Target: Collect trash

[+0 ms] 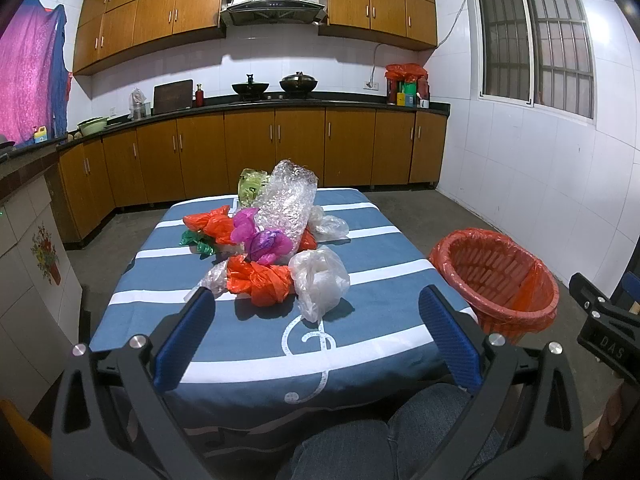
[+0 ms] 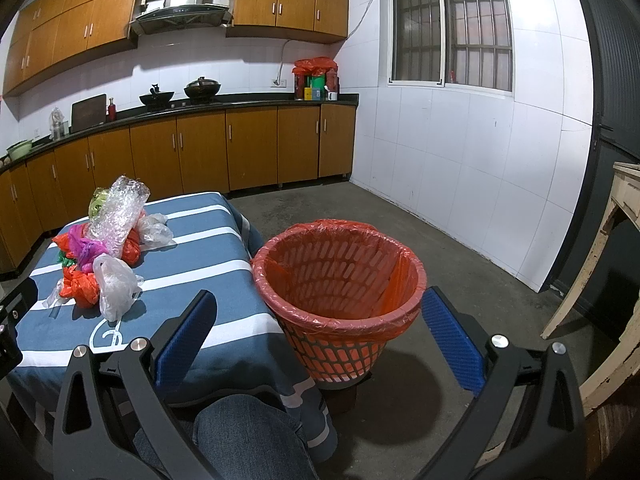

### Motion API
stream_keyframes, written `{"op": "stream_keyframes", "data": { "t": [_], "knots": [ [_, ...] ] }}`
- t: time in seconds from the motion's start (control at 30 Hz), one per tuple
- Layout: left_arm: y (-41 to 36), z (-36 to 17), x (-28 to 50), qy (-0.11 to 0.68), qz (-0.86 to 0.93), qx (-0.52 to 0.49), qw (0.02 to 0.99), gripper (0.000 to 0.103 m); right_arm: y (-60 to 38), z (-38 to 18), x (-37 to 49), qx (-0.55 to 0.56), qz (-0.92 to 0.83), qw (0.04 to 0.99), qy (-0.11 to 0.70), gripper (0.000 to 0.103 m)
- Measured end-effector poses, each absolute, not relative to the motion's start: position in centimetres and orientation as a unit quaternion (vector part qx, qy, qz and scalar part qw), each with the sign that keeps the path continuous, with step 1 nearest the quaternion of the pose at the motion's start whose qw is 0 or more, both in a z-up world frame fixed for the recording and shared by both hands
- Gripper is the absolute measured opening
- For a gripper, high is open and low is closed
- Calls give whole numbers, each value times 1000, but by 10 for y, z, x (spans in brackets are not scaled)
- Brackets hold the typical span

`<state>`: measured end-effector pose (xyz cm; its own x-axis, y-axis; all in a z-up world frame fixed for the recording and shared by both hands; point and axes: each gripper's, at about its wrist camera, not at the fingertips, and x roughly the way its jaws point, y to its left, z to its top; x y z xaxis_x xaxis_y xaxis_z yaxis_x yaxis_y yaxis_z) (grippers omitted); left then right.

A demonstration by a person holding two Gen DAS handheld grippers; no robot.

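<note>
My left gripper (image 1: 316, 336) stands wide open and empty above the near end of the table (image 1: 360, 340). The trash (image 1: 264, 236) lies heaped in the middle of the striped cloth, ahead of my fingers and not touching them. Nearest to me are a white bag (image 1: 320, 280) and an orange bag (image 1: 260, 280), side by side, just past my left fingertip line and roughly centred between the jaws. Behind them sit a purple wrapper (image 1: 260, 240) and a bubble wrap roll (image 1: 284, 200) leaning over the heap.

My right gripper (image 2: 320, 320) is open too, holding nothing. The bin (image 2: 340, 288), lined with an orange bag, stands on the floor just beside the table's right edge, between my right jaws in view, apart from both fingers. The heap is off to its left.
</note>
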<state>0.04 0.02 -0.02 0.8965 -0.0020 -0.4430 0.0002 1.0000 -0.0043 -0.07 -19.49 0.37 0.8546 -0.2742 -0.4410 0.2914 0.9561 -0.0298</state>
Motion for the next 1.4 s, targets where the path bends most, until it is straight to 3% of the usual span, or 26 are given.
{"op": "stream_keyframes", "data": {
  "t": [0.67, 1.23, 1.4],
  "knots": [
    [11, -7, 3, 228, 15, -9, 973, 99, -190, 2, 14, 16, -133, 965, 227, 101],
    [145, -39, 27, 258, 156, -61, 952, 99, -73, -23, 111, -16, 37, 963, 266, 101],
    [163, -48, 33, 265, 165, -76, 947, 99, -45, -35, 142, -18, 70, 956, 283, 89]
  ]
}}
